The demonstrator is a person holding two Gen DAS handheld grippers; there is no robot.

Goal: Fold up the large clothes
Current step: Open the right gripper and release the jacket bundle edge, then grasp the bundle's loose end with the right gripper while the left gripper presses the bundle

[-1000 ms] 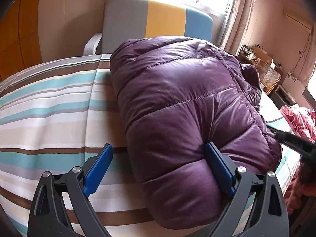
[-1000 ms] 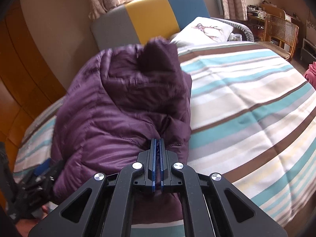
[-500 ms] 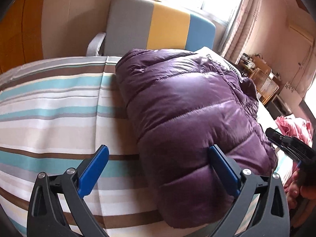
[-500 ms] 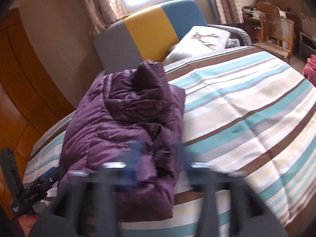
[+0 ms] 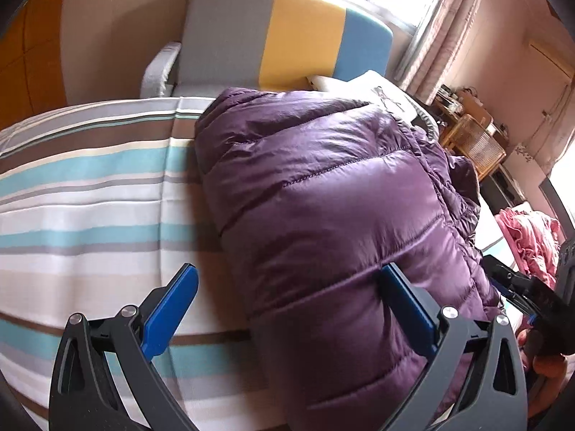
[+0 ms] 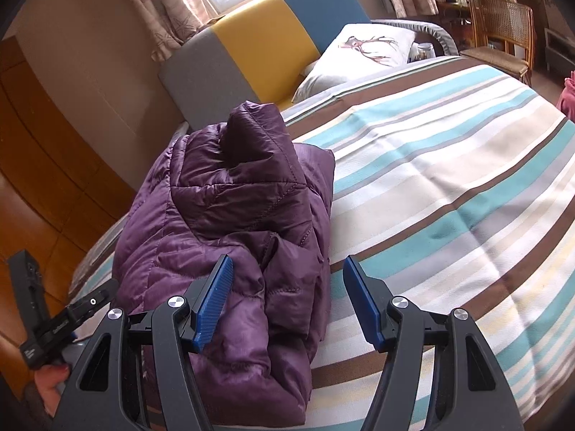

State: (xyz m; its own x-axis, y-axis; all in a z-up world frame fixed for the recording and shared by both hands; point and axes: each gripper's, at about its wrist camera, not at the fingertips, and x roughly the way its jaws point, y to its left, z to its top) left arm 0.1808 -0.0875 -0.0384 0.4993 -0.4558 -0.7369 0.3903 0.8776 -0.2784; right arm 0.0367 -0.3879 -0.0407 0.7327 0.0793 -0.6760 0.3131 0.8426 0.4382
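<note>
A folded purple puffer jacket [image 5: 341, 197] lies on the striped bed sheet [image 5: 90, 197], near the bed's front edge. My left gripper [image 5: 287, 273] is open wide, and only its right pad [image 5: 406, 309] rests by the jacket's near end. In the right wrist view the jacket [image 6: 222, 215] is a thick bundle with one corner sticking up. My right gripper [image 6: 287, 262] is open just in front of the bundle's near corner, and its pads do not press on it. Each view catches the other gripper at its edge, held in a hand [image 6: 50, 377].
A grey, yellow and blue headboard [image 6: 258, 54] and a white pillow [image 6: 359, 54] stand at the bed's far end. A wicker chair [image 6: 503, 28] and a cluttered desk are beyond the bed. Pink clothes [image 5: 532, 237] lie to the right. A wooden wardrobe [image 6: 43, 143] stands at the left.
My right gripper was shut on the jacket's near fold, then opened and let it go. Both grippers have drawn back a little from the jacket, which now rests on the bed.
</note>
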